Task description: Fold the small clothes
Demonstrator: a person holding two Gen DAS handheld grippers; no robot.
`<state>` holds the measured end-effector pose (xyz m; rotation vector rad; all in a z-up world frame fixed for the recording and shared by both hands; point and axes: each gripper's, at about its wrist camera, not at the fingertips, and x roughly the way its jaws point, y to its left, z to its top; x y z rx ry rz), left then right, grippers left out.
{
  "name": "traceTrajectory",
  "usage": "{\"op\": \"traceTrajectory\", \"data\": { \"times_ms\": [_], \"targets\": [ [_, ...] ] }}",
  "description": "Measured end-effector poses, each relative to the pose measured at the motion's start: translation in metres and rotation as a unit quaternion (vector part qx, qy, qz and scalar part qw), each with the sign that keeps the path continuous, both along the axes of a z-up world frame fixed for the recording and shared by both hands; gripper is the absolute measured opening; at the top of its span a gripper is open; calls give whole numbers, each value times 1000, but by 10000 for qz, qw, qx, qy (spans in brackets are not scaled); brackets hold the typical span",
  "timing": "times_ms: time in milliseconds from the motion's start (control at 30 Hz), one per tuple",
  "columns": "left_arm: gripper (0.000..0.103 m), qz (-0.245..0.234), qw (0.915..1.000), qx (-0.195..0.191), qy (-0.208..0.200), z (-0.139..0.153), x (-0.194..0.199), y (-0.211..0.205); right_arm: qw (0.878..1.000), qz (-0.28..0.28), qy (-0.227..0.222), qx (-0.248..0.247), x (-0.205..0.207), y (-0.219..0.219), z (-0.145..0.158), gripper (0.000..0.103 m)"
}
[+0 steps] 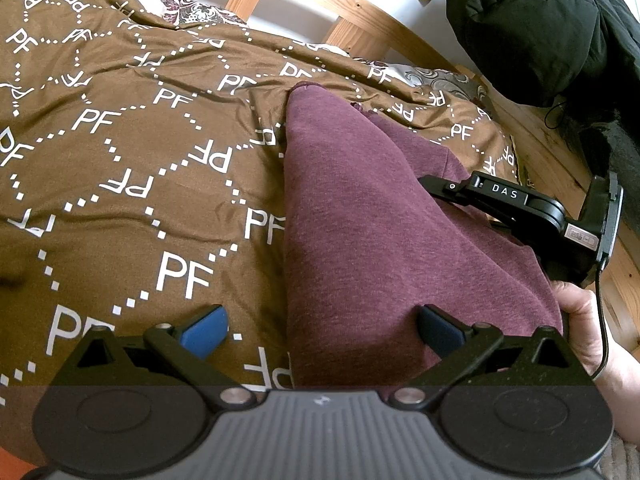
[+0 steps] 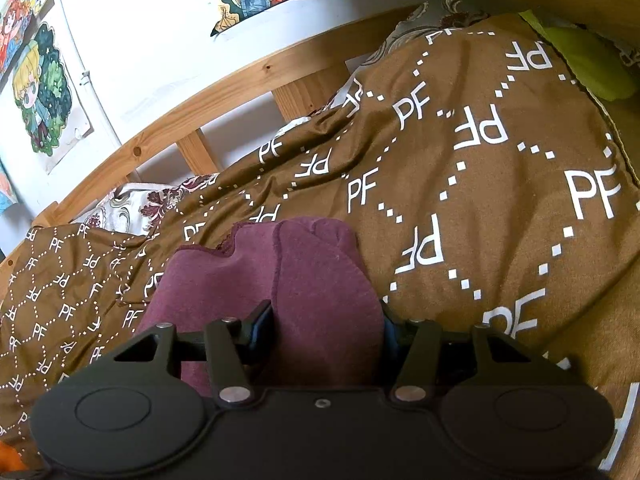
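A maroon garment [image 1: 360, 216] lies on a brown bedspread printed with white "PF" letters [image 1: 120, 168]. My left gripper [image 1: 322, 330] is open, its blue pads [image 1: 204, 330] straddling the garment's near left edge. My right gripper [image 1: 516, 208] shows at the right of the left wrist view, lying on the garment's right side, held by a hand. In the right wrist view, my right gripper [image 2: 326, 330] has its jaws around a raised fold of the maroon garment [image 2: 320, 280], with the cloth bunched between the pads.
A wooden bed rail [image 2: 192, 116] runs along the white wall with pinned drawings [image 2: 40, 92]. A patterned pillow [image 2: 128, 208] lies by the rail. A black jacket [image 1: 532, 28] hangs at the far right. A green item [image 2: 580, 60] lies at the bedspread's corner.
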<state>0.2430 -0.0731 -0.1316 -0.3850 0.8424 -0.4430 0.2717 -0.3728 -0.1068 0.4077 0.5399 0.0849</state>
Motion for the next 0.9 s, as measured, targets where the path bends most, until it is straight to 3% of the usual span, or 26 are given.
{"op": "traceTrajectory", "data": {
  "times_ms": [233, 900],
  "targets": [
    [103, -2, 10000, 2, 2, 0, 0, 0, 9999, 83, -103, 55, -2, 3, 4, 33],
    [103, 1, 10000, 3, 4, 1, 0, -1, 10000, 79, -55, -18, -1, 5, 5, 32]
  ]
}}
